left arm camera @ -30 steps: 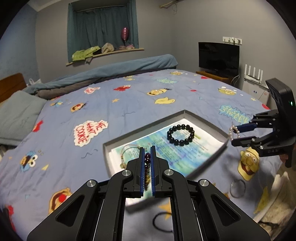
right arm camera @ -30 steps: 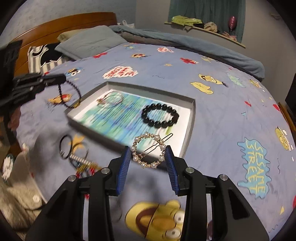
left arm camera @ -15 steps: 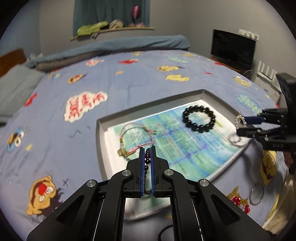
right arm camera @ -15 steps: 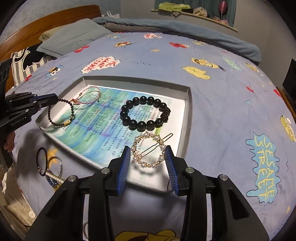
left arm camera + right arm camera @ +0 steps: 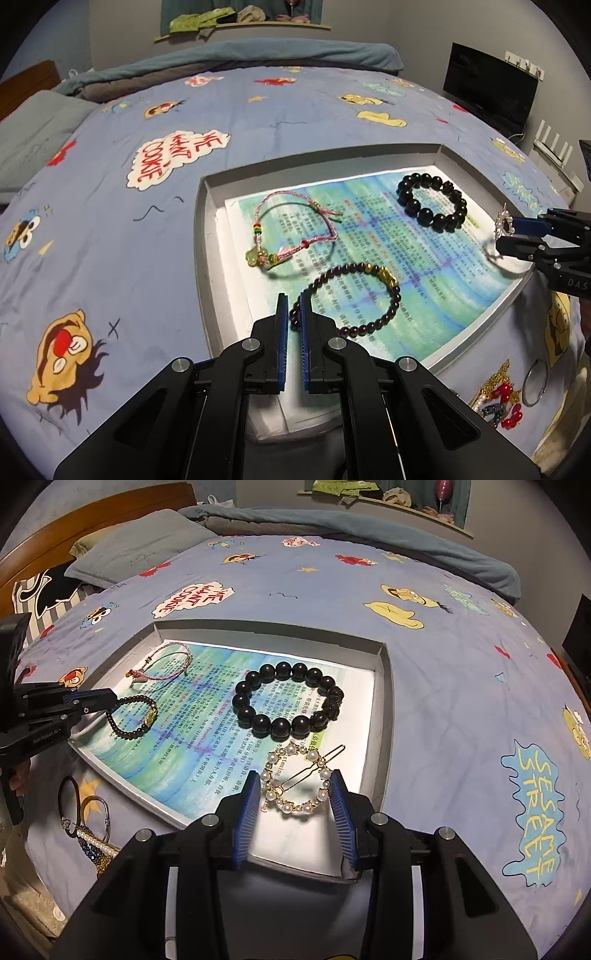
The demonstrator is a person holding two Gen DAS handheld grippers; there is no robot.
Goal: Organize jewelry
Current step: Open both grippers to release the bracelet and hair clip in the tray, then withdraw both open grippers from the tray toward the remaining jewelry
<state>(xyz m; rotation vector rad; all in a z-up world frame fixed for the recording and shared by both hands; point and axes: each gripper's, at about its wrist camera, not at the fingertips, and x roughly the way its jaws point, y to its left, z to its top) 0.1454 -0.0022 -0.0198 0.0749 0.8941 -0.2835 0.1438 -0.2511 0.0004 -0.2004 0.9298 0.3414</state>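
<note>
The left tongs (image 5: 293,306) are nearly together, clamped on the thin dark-red bead bracelet (image 5: 354,295), whose loop lies on the printed paper (image 5: 424,295) inside the grey tray (image 5: 202,258); the right tongs (image 5: 295,794) stand partly apart, their blue pads (image 5: 246,808) pressing both sides of the round pearl hair clip (image 5: 295,781), held low over the tray's near corner; whether the clip touches the paper I cannot tell. In the tray, counted: one large black bead bracelet (image 5: 288,701); one pink cord bracelet (image 5: 291,229); one dark-red bead bracelet; one pearl clip. The tray sits on the cartoon-print bed cover (image 5: 110,221); beside it on the cover lies a small heap of further jewellery (image 5: 498,402), too tangled to count, with one plain ring hoop (image 5: 535,380) near it.
</note>
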